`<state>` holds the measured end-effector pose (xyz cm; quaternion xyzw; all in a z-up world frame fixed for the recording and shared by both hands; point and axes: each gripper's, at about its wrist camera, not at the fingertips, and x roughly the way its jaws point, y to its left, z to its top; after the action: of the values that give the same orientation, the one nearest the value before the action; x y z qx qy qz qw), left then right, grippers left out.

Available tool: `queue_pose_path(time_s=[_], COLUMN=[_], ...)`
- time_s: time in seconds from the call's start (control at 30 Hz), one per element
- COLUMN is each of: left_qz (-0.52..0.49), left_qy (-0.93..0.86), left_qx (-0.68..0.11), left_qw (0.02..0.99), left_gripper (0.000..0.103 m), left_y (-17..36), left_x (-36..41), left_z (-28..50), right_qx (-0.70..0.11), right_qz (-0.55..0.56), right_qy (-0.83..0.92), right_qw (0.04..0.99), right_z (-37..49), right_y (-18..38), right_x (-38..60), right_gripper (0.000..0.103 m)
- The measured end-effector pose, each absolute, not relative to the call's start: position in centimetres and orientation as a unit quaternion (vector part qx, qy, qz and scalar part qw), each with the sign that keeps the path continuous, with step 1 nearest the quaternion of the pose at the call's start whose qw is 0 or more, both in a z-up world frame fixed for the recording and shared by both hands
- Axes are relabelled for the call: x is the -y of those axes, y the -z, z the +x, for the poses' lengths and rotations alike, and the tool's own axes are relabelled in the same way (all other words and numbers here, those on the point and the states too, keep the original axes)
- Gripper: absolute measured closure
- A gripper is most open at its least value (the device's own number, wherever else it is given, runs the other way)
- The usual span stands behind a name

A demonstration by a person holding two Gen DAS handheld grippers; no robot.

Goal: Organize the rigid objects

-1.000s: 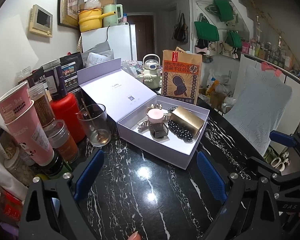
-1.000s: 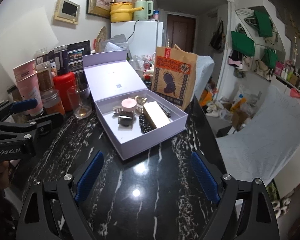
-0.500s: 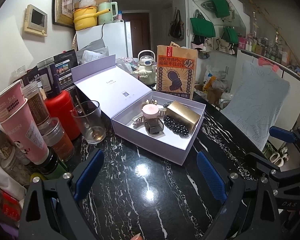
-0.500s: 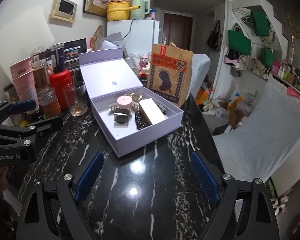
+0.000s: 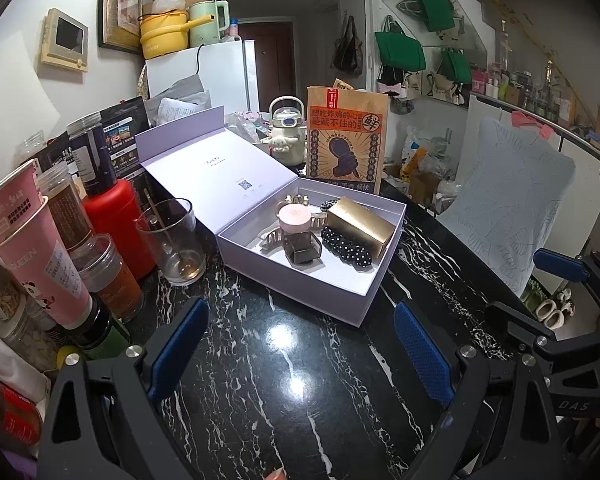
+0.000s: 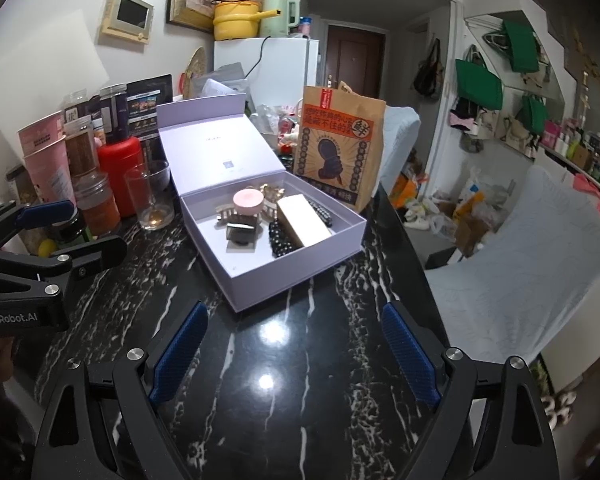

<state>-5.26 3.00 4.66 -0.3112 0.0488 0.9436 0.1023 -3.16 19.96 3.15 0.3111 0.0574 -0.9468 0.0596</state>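
Note:
An open lilac box stands on the black marble table, its lid leaning back to the left. Inside lie a gold box, a pink round jar, a black dotted hair clip, a dark clip and a beige claw clip. My left gripper hovers open just in front of the box, with nothing between its fingers. My right gripper is open too, short of the same box. Each gripper shows at the edge of the other's view.
Left of the box stand a glass with a spoon, a red bottle, pink paper cups and several jars. A brown paper bag and a cream kettle-shaped bottle stand behind it. The table edge and a covered chair lie to the right.

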Motion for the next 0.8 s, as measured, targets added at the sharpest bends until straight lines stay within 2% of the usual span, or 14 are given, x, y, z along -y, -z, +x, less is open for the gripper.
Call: queue_pose_path(time_s=[0.8], left_qz=[-0.324], left_qy=[-0.938], left_qx=[-0.067], left_qw=[0.099], left_gripper=[0.008], left_y=[-3.96], left_x=[-3.63], left_z=[-5.08], right_qx=[-0.066], right_qz=[0.312], right_qy=[0.946], right_qw=[0.063], right_z=[-3.00], right_y=[-2.84], right_x=[-19.67], right_gripper=[0.013])
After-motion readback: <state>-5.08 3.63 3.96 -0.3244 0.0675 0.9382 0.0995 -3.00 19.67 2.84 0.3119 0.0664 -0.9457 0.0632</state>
